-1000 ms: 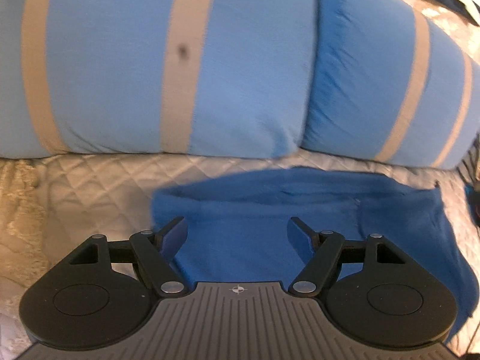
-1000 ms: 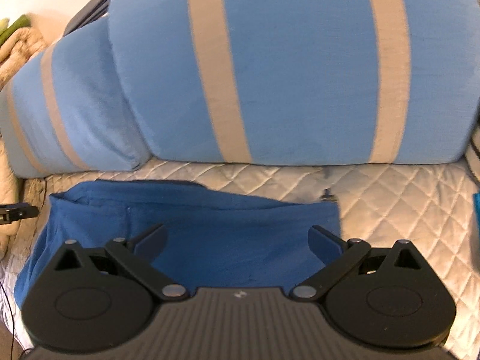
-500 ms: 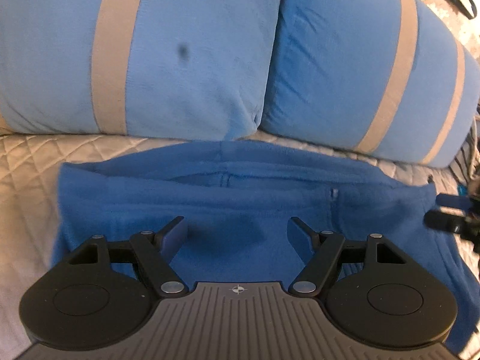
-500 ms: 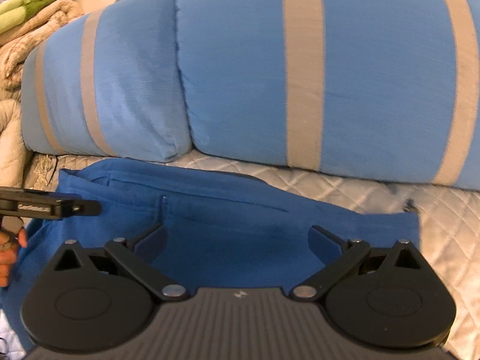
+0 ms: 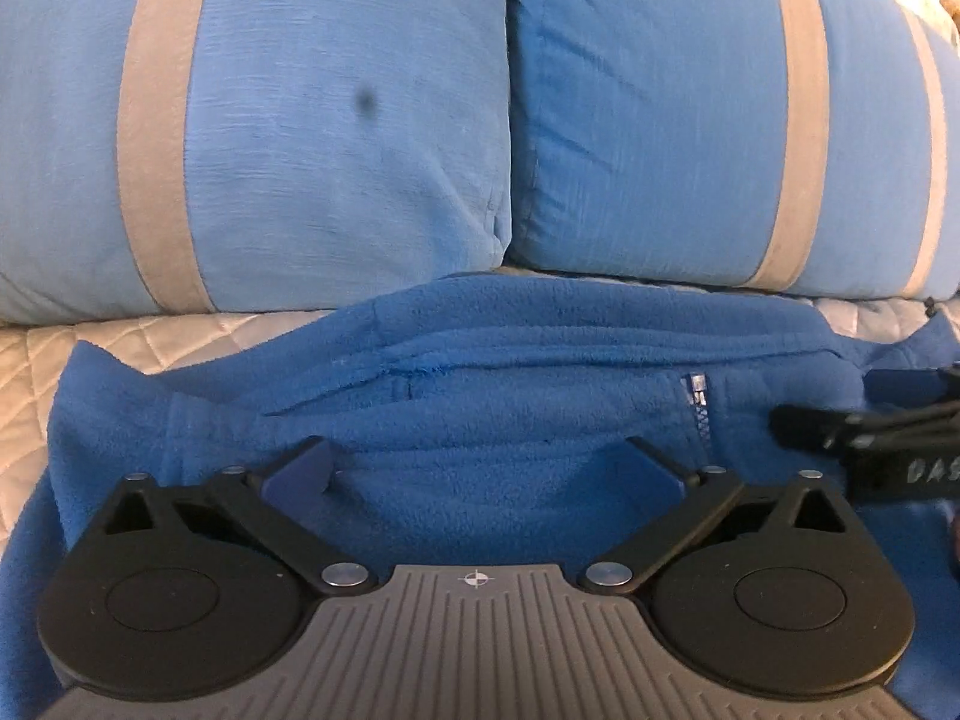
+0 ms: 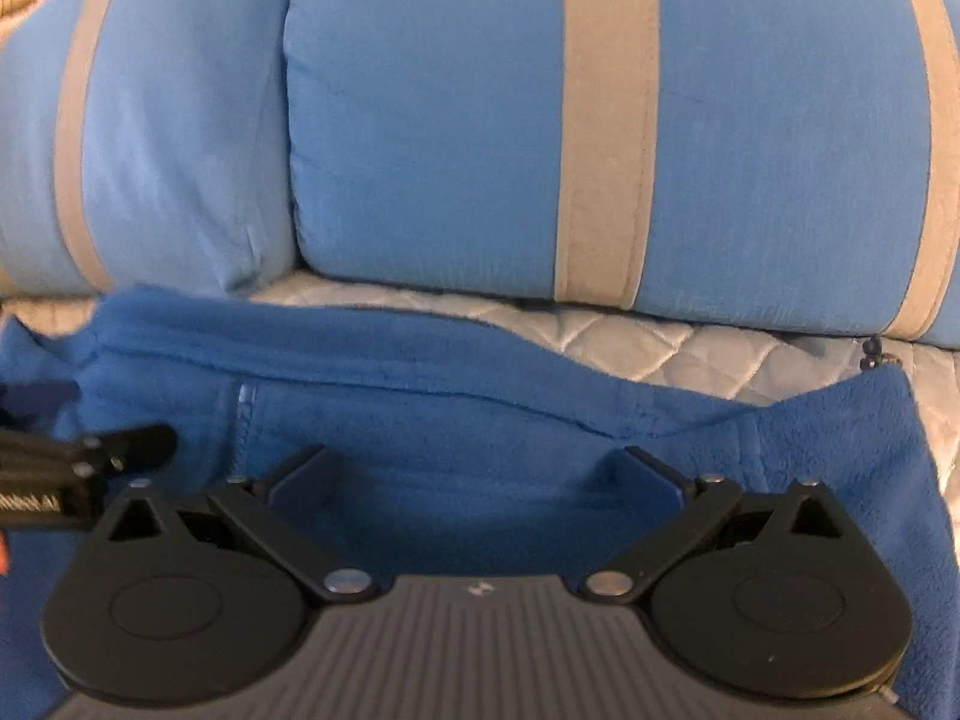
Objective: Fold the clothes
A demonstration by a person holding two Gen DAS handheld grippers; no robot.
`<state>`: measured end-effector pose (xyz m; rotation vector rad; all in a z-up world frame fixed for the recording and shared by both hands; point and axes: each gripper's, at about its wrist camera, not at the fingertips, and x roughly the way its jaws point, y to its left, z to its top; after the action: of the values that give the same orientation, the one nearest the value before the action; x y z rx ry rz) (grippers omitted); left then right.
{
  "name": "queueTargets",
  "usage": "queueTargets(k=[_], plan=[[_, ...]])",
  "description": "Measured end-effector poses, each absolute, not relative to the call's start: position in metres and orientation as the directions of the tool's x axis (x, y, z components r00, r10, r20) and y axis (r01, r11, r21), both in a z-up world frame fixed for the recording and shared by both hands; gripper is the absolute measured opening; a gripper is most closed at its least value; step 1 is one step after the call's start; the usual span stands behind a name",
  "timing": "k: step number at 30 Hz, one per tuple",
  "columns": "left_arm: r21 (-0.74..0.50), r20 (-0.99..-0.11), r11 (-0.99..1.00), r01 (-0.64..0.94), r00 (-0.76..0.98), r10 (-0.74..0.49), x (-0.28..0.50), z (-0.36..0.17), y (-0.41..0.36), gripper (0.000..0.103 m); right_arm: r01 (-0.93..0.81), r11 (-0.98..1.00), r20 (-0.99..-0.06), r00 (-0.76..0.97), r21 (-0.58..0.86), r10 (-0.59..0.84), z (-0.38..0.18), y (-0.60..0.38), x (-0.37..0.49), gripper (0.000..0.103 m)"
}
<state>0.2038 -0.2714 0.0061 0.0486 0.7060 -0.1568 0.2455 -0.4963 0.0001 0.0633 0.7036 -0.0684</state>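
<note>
Blue fleece garment (image 5: pixel 480 420): spread on quilted bed cover (image 5: pixel 150 336), far edge touching two blue pillows with beige stripes (image 5: pixel 312 120). Zipper (image 5: pixel 699 402) visible. Left hand-held gripper (image 5: pixel 477 471): jaws wide apart over fleece, nothing held. Right hand-held gripper (image 6: pixel 474 471): likewise spread, empty, just beside left.

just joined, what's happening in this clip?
A person is folding a blue fleece jacket spread on a quilted bedspread in front of two blue striped pillows. Both handheld tongs are open and low over the fleece, side by side: the left tongs near the zipper, the right tongs near the jacket's right edge. Neither has gripped fabric yet.
</note>
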Motion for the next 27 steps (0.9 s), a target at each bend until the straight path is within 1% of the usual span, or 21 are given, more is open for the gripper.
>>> queueTargets(k=[2,8,12,16,22,27], plan=[[-0.005,-0.645,0.987,0.158,0.754,-0.124,0.204,0.005,-0.272,0.103,0.083,0.997,-0.652,0.755,0.003,-0.061,-0.001,-0.492,0.247,0.103],[0.01,-0.63,0.987,0.158,0.768,-0.116,0.198,0.009,-0.279,0.103,0.084,0.996,-0.641,0.766,0.009,-0.059,-0.003,-0.493,0.245,0.103],[-0.014,-0.621,0.987,0.157,0.773,-0.132,0.198,0.008,-0.276,0.103,0.087,0.996,-0.634,0.769,-0.029,-0.085,-0.003,-0.487,0.244,0.103],[0.019,-0.624,0.988,0.153,0.774,-0.108,0.197,0.011,-0.281,0.103,0.091,0.995,-0.628,0.771,-0.051,-0.102,-0.001,-0.484,0.242,0.103],[0.034,-0.656,0.993,0.109,0.753,-0.059,0.189,0.033,-0.277,0.103,0.112,0.993,-0.666,0.739,-0.022,-0.098,0.024,-0.495,0.227,0.103],[-0.021,-0.647,0.996,0.081,0.759,-0.075,0.169,0.059,-0.252,0.103,0.111,0.994,-0.662,0.745,-0.002,-0.085,0.045,-0.509,0.196,0.103]])
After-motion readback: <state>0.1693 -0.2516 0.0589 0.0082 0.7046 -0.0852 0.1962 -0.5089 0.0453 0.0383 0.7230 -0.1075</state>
